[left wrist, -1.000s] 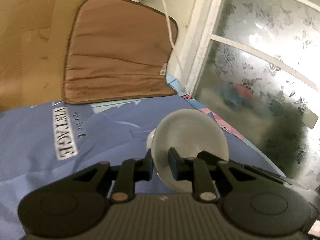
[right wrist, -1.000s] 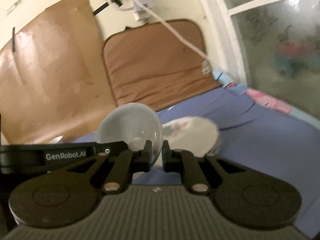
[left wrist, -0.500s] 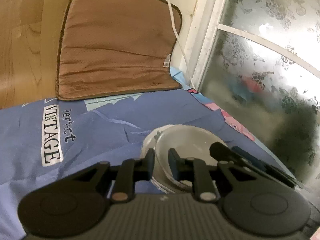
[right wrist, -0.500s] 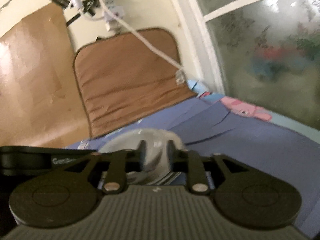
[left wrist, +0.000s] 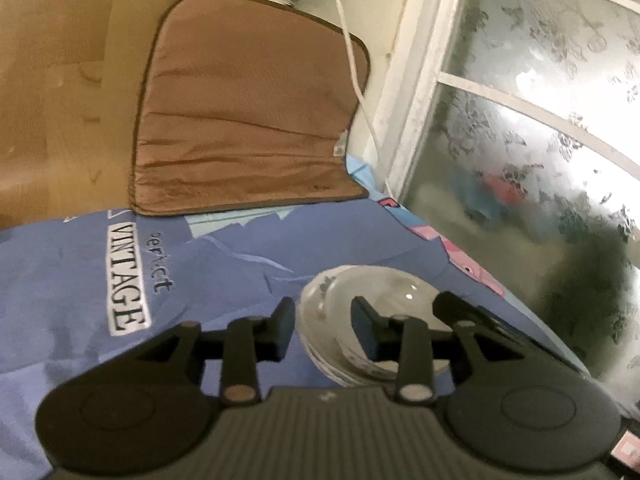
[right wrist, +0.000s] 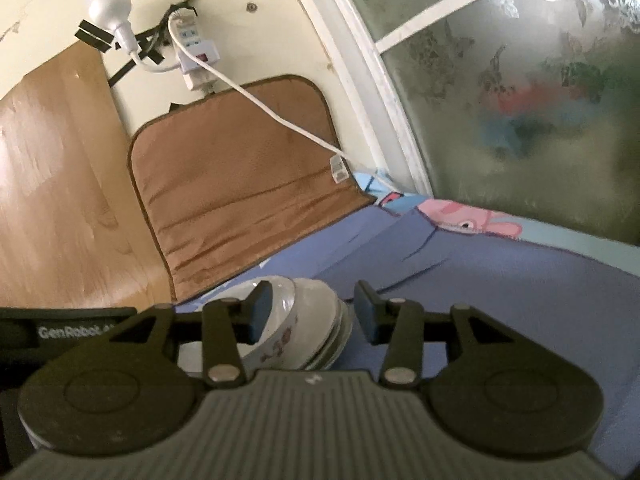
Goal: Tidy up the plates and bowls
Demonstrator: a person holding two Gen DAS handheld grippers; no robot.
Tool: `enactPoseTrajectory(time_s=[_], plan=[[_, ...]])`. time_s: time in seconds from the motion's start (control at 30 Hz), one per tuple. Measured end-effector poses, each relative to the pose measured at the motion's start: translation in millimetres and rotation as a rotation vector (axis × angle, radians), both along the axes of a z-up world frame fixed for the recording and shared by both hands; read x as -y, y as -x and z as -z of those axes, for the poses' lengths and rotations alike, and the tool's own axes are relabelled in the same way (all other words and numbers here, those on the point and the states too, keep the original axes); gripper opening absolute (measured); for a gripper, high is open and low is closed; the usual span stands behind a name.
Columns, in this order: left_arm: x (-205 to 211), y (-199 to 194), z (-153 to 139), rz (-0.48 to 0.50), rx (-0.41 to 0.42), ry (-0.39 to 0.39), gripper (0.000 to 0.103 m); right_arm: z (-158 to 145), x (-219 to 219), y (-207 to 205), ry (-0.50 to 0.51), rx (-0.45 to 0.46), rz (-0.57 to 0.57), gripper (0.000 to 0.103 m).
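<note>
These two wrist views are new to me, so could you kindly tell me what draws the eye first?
A stack of bowls on plates sits on the blue bedsheet, between the open fingers of the left gripper and the right gripper. Behind it a brown cushion leans on the wall, crossed by a white cable. A frosted floral window fills the right side.

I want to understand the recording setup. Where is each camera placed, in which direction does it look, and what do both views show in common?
Left wrist: sits on the left gripper, faces forward and down at the stacked bowls on the blue bedsheet; its own open fingers show, and part of the other gripper.
Right wrist: sits on the right gripper, faces the bowls from their other side; its open fingers show.
Shared: bowls, brown cushion, white cable, frosted window.
</note>
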State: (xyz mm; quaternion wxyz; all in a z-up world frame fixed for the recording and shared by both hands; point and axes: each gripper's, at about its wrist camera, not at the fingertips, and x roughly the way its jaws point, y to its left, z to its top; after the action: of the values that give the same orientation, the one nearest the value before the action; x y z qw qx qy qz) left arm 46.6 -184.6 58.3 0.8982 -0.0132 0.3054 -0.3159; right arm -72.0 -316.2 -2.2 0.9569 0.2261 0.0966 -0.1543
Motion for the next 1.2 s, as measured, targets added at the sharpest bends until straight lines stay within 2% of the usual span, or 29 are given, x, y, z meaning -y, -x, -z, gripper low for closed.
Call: enactPoseTrajectory(time_s=[0.13,0.23,0.27,0.3,0.33,0.37,0.43,0.53,0.67,0.77,0.9,1.1,1.2], plan=[[3,-3,1,0.009,-0.014,-0.016,0.033,0,-3,-4,-0.006,-0.022,-0.029,0.047],[16,-3,6,0.034,-0.009,-0.055,0.032,-2,-3,-9,0.006,-0.047,-0.031,0.034],[20,-4,8,0.038,-0.012,-0.065,0.031,-3,-3,-11,0.012,-0.055,-0.038,0.026],[22,-3,9,0.034,0.003,-0.074,0.028,-4,-3,-12,0.008,-0.060,-0.051,0.019],[25,-3,10,0.047,0.011,-0.080,0.019,-5,-4,-14,0.014,-0.068,-0.060,0.018],[27,-4,10,0.050,0.006,-0.086,0.018,-7,-6,-16,0.036,-0.082,-0.066,0.016],[25,-6,11,0.037,-0.001,-0.078,0.017,-9,-11,-20,0.069,-0.107,-0.065,0.016],[10,-7,6,0.014,-0.017,-0.014,0.014,-12,-9,-22,0.039,-0.111,-0.064,0.012],[-15,-3,-10,-0.050,0.048,0.026,0.014,-23,-22,-28,0.063,-0.072,-0.101,0.010],[-35,-9,-14,-0.105,0.055,0.044,0.015,-32,-38,-41,0.086,-0.053,-0.146,0.010],[-52,-30,-5,-0.159,-0.014,0.039,0.015,-36,-59,-63,0.125,-0.040,-0.191,0.010],[-51,-54,10,-0.188,-0.051,-0.005,0.015,-32,-65,-99,0.121,-0.105,-0.215,0.010],[-52,-69,19,-0.212,-0.082,-0.008,0.015,-30,-66,-118,0.151,-0.140,-0.235,0.011]])
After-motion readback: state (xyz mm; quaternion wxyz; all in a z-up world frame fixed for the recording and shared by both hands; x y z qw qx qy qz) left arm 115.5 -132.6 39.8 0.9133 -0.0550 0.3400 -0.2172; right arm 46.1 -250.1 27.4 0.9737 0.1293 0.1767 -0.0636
